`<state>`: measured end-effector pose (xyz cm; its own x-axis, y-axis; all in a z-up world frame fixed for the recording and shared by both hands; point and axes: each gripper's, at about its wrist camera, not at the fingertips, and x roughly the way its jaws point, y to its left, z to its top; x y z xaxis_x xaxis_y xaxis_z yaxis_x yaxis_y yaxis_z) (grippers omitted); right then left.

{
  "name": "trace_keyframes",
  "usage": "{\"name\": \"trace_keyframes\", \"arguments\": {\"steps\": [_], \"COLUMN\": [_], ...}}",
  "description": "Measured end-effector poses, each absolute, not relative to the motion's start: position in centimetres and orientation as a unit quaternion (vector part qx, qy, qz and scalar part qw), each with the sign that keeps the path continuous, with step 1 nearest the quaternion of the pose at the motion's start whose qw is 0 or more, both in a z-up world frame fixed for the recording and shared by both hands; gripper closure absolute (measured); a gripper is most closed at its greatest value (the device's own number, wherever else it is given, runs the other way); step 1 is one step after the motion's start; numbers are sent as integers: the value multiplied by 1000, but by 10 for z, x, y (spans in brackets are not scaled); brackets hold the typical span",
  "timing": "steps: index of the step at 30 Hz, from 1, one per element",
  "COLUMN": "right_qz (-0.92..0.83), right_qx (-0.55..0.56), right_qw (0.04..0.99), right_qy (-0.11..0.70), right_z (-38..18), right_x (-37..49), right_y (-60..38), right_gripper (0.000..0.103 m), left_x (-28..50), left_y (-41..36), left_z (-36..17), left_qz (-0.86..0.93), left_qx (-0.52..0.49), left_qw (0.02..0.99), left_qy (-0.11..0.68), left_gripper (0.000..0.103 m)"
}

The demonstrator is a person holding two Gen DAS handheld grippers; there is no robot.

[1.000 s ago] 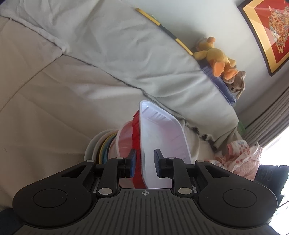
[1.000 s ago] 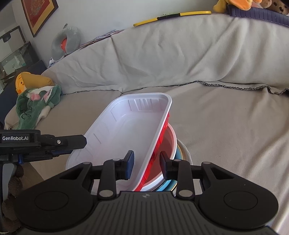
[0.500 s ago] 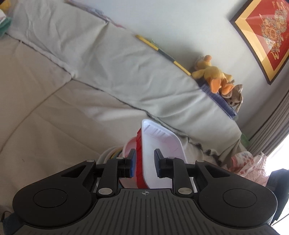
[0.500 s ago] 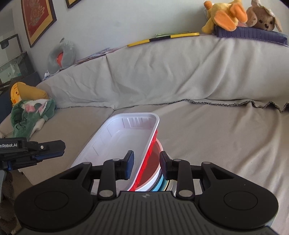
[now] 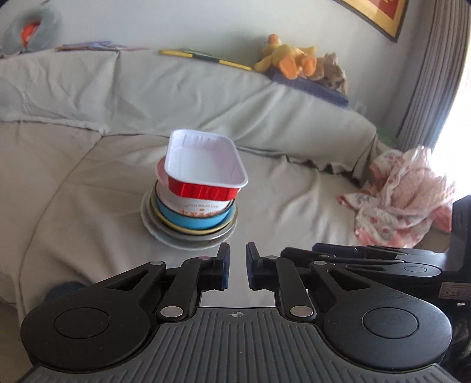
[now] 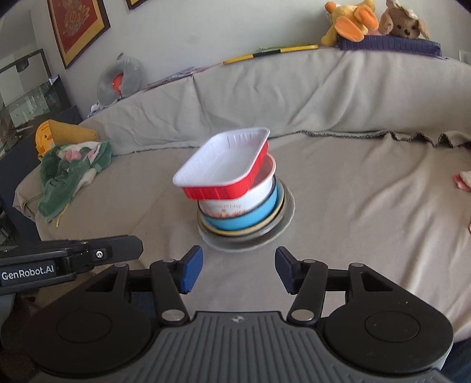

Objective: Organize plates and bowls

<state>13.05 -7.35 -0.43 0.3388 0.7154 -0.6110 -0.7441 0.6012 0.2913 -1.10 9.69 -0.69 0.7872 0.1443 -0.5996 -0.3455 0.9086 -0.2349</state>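
Observation:
A stack stands on the sofa seat: a red tray with a white inside (image 5: pixel 206 169) (image 6: pixel 225 171) sits tilted on a white printed bowl (image 5: pixel 200 207) (image 6: pixel 235 203), nested in a blue bowl (image 5: pixel 194 221) (image 6: pixel 244 219), on a yellow-rimmed plate and a grey plate (image 5: pixel 159 224) (image 6: pixel 282 219). My left gripper (image 5: pixel 238 266) is in front of the stack, empty, with its jaws a narrow gap apart. My right gripper (image 6: pixel 238 271) is open wide and empty, in front of the stack. Each gripper shows in the other's view, the right one (image 5: pixel 368 259) and the left one (image 6: pixel 73 256).
The sofa backrest (image 6: pixel 294 88) holds plush toys (image 6: pixel 371 17), a yellow stick (image 6: pixel 270 53) and a neck pillow (image 6: pixel 120 78). A green cloth and a yellow toy (image 6: pixel 70 159) lie at the left, a pink cloth (image 5: pixel 406 194) at the right by the curtain.
Both grippers have pulled back from the tray and away from the stack. The right gripper has opened wide. The tray now rests tilted on top of the bowls.

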Motion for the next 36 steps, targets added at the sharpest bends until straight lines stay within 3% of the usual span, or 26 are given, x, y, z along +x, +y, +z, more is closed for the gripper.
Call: {"name": "trace_keyframes", "arguments": {"steps": [15,36], "right_qz": [428,430], "right_qx": [-36,-34], "right_qw": [798,798], "right_qy": [422,422], "right_z": [-43,-41], "right_x": [124,126], "right_y": [-69,-70], "right_gripper": [48,48], "left_x": [-1,0], "left_y": [91,90], "left_z": [-50,-49], "left_qz": [147,141], "left_qx": [-162,-165], "left_qw": [907,907], "left_qy": [359,360], "left_gripper": [89,89]}}
